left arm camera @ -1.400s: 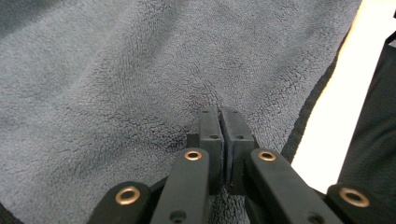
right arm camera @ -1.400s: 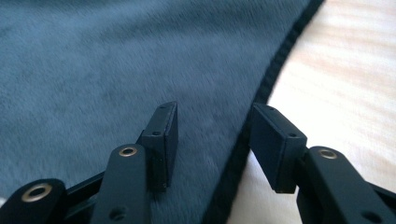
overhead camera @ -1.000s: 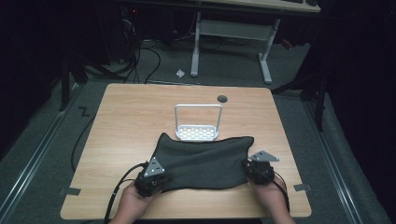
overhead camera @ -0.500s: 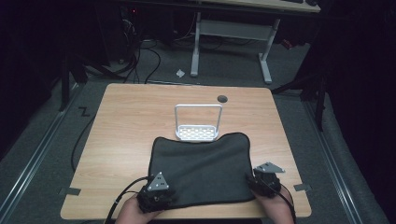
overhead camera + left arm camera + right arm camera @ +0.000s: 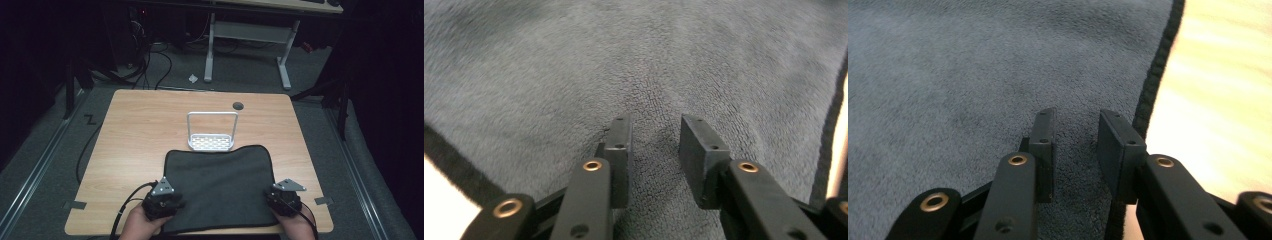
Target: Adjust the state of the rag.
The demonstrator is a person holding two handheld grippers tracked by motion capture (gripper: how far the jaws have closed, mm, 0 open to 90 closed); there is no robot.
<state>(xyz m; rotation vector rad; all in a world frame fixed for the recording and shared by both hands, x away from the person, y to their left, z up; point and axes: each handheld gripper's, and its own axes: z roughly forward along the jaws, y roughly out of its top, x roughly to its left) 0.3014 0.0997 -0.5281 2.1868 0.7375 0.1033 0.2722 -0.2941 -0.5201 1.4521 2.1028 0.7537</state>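
Both grippers have drawn the cloth (image 5: 220,185) nearer the person, flat just before the rack (image 5: 211,132). Left gripper (image 5: 653,137) and right gripper (image 5: 1075,131) stand parted over the cloth, gripping nothing.

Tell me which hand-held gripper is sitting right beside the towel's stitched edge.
The right hand-held gripper: its jaws stand apart just inside the towel's dark hem, bare table alongside. The left hand-held gripper rests farther in on the towel.

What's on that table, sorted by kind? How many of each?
Dark cloth: 1
Metal rack: 1
Hand-held grippers: 2, left gripper and right gripper
Total: 4
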